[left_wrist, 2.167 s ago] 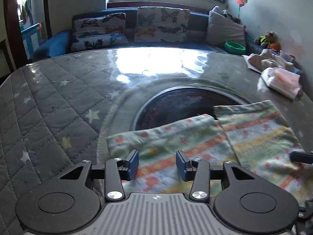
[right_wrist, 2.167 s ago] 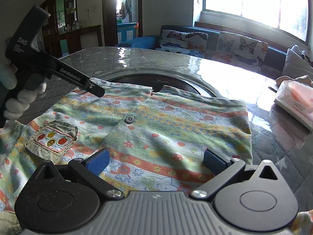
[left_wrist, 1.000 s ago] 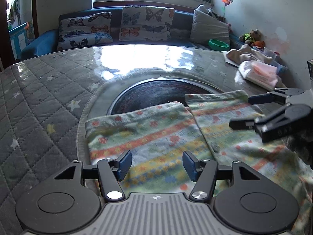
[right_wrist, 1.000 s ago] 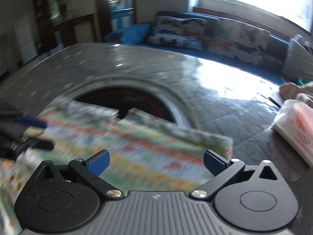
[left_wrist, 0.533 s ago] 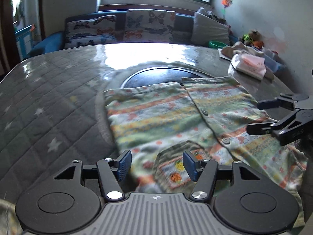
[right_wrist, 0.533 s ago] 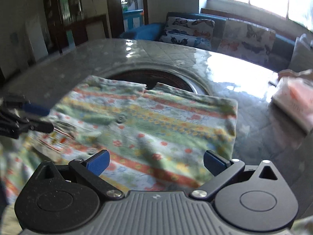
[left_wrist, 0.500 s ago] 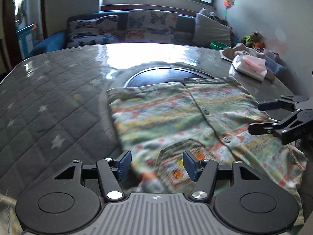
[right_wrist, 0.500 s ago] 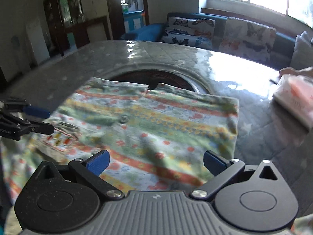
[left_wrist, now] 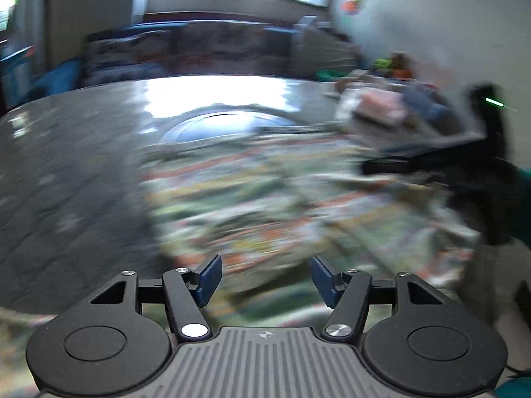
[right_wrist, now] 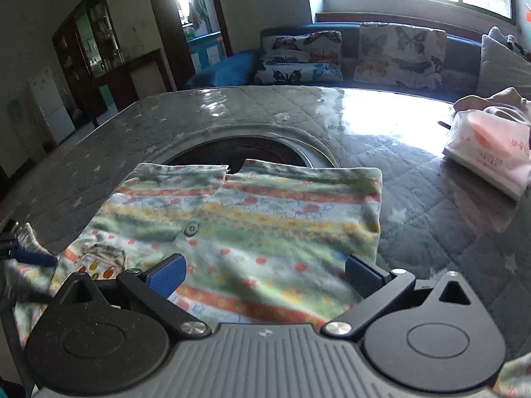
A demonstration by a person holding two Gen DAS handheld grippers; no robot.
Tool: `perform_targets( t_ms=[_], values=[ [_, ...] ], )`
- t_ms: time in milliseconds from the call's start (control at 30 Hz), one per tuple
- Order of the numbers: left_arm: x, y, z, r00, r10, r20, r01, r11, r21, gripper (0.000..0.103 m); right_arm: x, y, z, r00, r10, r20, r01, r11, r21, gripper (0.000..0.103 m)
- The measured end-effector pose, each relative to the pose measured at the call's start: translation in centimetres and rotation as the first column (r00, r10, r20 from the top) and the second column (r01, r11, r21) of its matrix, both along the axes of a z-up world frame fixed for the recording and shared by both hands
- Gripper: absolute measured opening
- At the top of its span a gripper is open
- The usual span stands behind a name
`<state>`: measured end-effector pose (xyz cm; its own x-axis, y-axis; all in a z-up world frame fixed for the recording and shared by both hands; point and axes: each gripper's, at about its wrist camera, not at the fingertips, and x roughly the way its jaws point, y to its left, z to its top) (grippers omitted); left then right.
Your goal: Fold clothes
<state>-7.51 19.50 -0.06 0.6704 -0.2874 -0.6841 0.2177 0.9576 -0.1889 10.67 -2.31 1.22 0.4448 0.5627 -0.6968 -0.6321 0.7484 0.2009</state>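
Note:
A small striped, flower-printed shirt (right_wrist: 265, 219) with a button and a chest pocket lies flat on the grey quilted table (right_wrist: 166, 126); its far edge overlaps a dark round inset (right_wrist: 239, 149). The left wrist view is blurred; the shirt (left_wrist: 259, 199) fills its middle. My left gripper (left_wrist: 264, 280) is open and empty over the shirt's near edge. My right gripper (right_wrist: 264, 273) is open wide and empty above the shirt's lower right part. The right gripper's body shows blurred at the right of the left wrist view (left_wrist: 464, 165). A blue fingertip of the left gripper shows at the left edge (right_wrist: 33, 258).
A pack of tissues (right_wrist: 488, 149) and a beige cloth (right_wrist: 491, 99) lie at the table's far right. A blue sofa with butterfly cushions (right_wrist: 348, 53) stands behind the table under the window. A doorway and dark cabinets are at the far left.
The left gripper has swung quickly, blurring its view, and now looks more to the right across the shirt. The right gripper has moved closer over the shirt's right part. Both stay open.

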Motion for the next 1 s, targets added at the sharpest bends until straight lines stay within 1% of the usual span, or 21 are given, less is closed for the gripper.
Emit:
perform_targets(
  t_ms=[67, 133, 267, 333, 433, 533, 633, 733, 767, 833, 900, 933, 1000],
  values=[
    [0.5, -2.6, 0.0, 0.995, -0.103, 0.01, 0.103, 0.994, -0.036, 0.063, 0.9, 0.3, -0.4, 0.999, 0.007, -0.042, -0.006, 1.0, 0.009, 0.103],
    [1.0, -4.8, -0.3, 0.982, -0.186, 0.015, 0.187, 0.981, -0.049, 0.063, 1.6, 0.7, -1.0, 0.998, 0.003, -0.061, -0.003, 1.0, 0.0, 0.103],
    [1.8, -7.9, -1.4, 0.953, -0.301, -0.014, 0.3, 0.951, -0.073, 0.063, 2.6, 1.2, -1.5, 0.999, -0.02, -0.039, 0.019, 1.0, -0.016, 0.103],
    [2.1, -8.7, -2.3, 0.943, -0.329, -0.055, 0.325, 0.942, -0.08, 0.063, 3.5, 1.2, -1.5, 0.999, -0.035, -0.039, 0.034, 0.999, -0.011, 0.103],
    [1.7, -8.9, -2.8, 0.931, -0.36, -0.052, 0.356, 0.931, -0.079, 0.064, 4.7, 1.3, -1.6, 0.999, -0.041, -0.036, 0.04, 0.999, -0.01, 0.103],
    [1.2, -8.6, -2.9, 0.926, -0.372, -0.057, 0.366, 0.925, -0.1, 0.064, 5.3, 1.7, -1.7, 0.999, -0.044, -0.023, 0.044, 0.999, -0.023, 0.103],
    [0.7, -7.9, -2.7, 0.923, -0.38, -0.065, 0.37, 0.92, -0.127, 0.064, 5.5, 2.6, -1.8, 1.0, -0.028, 0.005, 0.028, 0.997, -0.071, 0.103],
    [-0.3, -7.3, -2.3, 0.929, -0.366, -0.049, 0.357, 0.925, -0.13, 0.064, 4.9, 3.4, -1.8, 0.999, -0.011, 0.03, 0.014, 0.994, -0.113, 0.103],
    [-0.7, -6.9, -2.0, 0.935, -0.353, -0.04, 0.345, 0.929, -0.131, 0.064, 4.7, 3.5, -1.7, 1.0, -0.008, 0.03, 0.012, 0.993, -0.115, 0.103],
    [-1.3, -5.7, -1.5, 0.952, -0.304, -0.026, 0.299, 0.946, -0.127, 0.064, 3.9, 3.4, -1.5, 1.0, -0.001, 0.031, 0.004, 0.993, -0.117, 0.103],
    [-2.0, -3.9, -1.0, 0.975, -0.223, -0.011, 0.22, 0.968, -0.118, 0.064, 2.5, 3.1, -1.2, 0.999, 0.024, 0.037, -0.02, 0.993, -0.118, 0.103],
    [-2.5, -2.8, -0.8, 0.986, -0.167, -0.002, 0.166, 0.98, -0.112, 0.064, 1.9, 2.9, -1.2, 0.999, 0.032, 0.038, -0.027, 0.993, -0.119, 0.103],
    [-3.8, -0.2, -0.4, 1.0, -0.026, 0.011, 0.027, 0.995, -0.097, 0.064, 0.5, 2.6, -1.2, 0.998, 0.048, 0.04, -0.043, 0.991, -0.126, 0.103]
  ],
)
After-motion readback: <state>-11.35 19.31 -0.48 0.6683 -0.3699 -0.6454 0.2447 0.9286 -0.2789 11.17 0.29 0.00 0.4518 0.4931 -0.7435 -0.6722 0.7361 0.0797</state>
